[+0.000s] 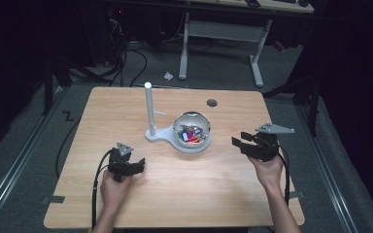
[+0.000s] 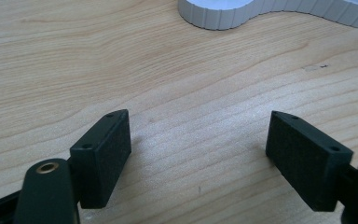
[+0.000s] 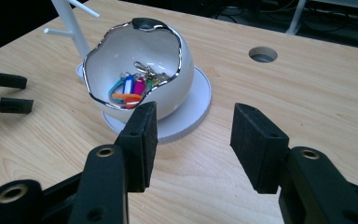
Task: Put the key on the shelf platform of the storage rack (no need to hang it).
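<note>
Seen from the high view, a person works at a wooden table (image 1: 175,189), a left gripper (image 1: 138,164) low on the board and a right gripper (image 1: 237,142) off to the right, both aimed toward a white bowl (image 1: 192,131) holding coloured key tags (image 1: 190,136); the bowl sits on a round white base (image 1: 194,147) joined to an upright white stand (image 1: 149,109) near the table's centre. In the left gripper view, the jaws stand wide apart over bare wood, nothing between them, the base's ribbed edge (image 2: 223,16) ahead. In the right gripper view, the jaws gape empty just short of the bowl (image 3: 168,51), the tags (image 3: 130,88) inside it; the left gripper (image 3: 4,91) shows at far left
</note>
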`<state>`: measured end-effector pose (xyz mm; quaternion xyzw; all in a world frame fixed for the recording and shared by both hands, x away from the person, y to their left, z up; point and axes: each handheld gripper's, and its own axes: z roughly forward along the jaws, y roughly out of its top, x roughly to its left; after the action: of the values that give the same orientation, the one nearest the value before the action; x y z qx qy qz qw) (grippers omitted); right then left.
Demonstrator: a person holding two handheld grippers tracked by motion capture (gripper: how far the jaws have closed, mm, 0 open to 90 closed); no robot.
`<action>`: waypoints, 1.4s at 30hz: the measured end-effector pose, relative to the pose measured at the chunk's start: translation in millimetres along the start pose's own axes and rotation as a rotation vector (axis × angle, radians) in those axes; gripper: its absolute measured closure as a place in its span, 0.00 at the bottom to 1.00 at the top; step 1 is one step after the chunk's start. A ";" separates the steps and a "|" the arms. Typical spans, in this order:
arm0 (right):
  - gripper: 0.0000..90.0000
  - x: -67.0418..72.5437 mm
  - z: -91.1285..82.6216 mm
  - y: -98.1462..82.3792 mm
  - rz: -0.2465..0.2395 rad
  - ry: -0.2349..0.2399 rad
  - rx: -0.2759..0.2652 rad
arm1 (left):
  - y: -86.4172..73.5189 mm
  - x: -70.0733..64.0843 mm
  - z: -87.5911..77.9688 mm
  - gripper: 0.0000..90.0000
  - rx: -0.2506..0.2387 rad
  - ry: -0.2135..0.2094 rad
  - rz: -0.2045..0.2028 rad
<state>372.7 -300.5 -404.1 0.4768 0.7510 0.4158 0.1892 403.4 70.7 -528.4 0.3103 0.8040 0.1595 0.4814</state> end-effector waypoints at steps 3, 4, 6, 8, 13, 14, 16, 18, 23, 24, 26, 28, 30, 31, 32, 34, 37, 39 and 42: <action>0.57 -1.7 -4.0 -4.2 0.007 -0.003 0.006 | 0.0 -0.1 0.0 0.25 0.000 0.001 -0.001; 0.57 -2.4 -5.7 -5.6 0.010 -0.001 0.002 | 0.0 -0.1 0.2 0.25 -0.001 0.001 0.000; 0.57 -3.0 -8.8 -8.8 0.016 0.001 -0.005 | 0.0 0.0 0.2 0.25 -0.001 0.001 0.000; 0.57 -3.6 -11.6 -12.8 0.021 0.000 -0.013 | 0.0 -0.1 0.2 0.25 -0.001 0.001 -0.001; 0.56 -4.5 -17.4 -20.0 0.031 0.003 -0.020 | 0.0 -0.1 0.2 0.25 -0.001 0.001 -0.001; 0.56 -4.5 -18.3 -21.5 0.030 0.002 -0.021 | 0.1 -0.2 0.2 0.25 -0.003 0.003 -0.002; 0.56 -4.0 -20.1 -25.4 0.039 0.005 -0.020 | 0.1 -0.1 0.2 0.25 -0.003 0.003 -0.001; 0.56 -3.2 -21.2 -28.5 0.042 0.006 -0.022 | 0.1 -0.1 0.2 0.25 -0.001 0.001 0.000; 0.55 -0.9 -20.7 -37.5 0.054 0.027 -0.025 | 0.0 -0.2 0.2 0.25 -0.002 0.002 -0.001; 0.55 -0.2 -20.6 -39.3 0.055 0.029 -0.021 | 0.0 -0.1 0.2 0.25 -0.001 0.001 0.000; 0.55 1.1 -19.9 -42.6 0.058 0.034 -0.019 | 0.1 0.0 0.2 0.25 -0.001 0.001 0.000; 0.55 2.2 -19.5 -46.0 0.070 0.040 -0.017 | 0.1 -0.1 0.2 0.25 -0.002 0.002 -0.001; 0.55 3.6 -18.4 -49.3 0.073 0.044 -0.015 | 0.1 -0.1 0.2 0.25 -0.003 0.003 -0.001; 0.55 4.3 -17.5 -50.8 0.074 0.046 -0.013 | 0.1 -0.1 0.2 0.25 -0.001 0.001 0.000; 0.55 5.2 -16.4 -52.4 0.080 0.049 -0.012 | 0.1 -0.1 0.2 0.25 -0.001 0.001 0.000; 0.55 6.1 -13.9 -54.9 0.081 0.056 -0.008 | 0.1 -0.1 0.2 0.25 -0.001 0.001 0.000; 0.55 7.9 -10.2 -58.7 0.081 0.066 -0.007 | 0.1 0.0 0.2 0.25 -0.001 0.001 0.001; 0.55 8.9 -8.8 -60.7 0.088 0.069 0.002 | 0.1 -0.1 0.2 0.25 -0.003 0.003 -0.001; 0.55 10.6 -5.8 -65.5 0.094 0.076 0.008 | 0.1 -0.2 0.2 0.25 -0.001 0.002 -0.002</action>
<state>327.1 -306.9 -452.3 0.4963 0.7360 0.4390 0.1390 403.6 70.7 -528.4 0.3092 0.8046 0.1600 0.4811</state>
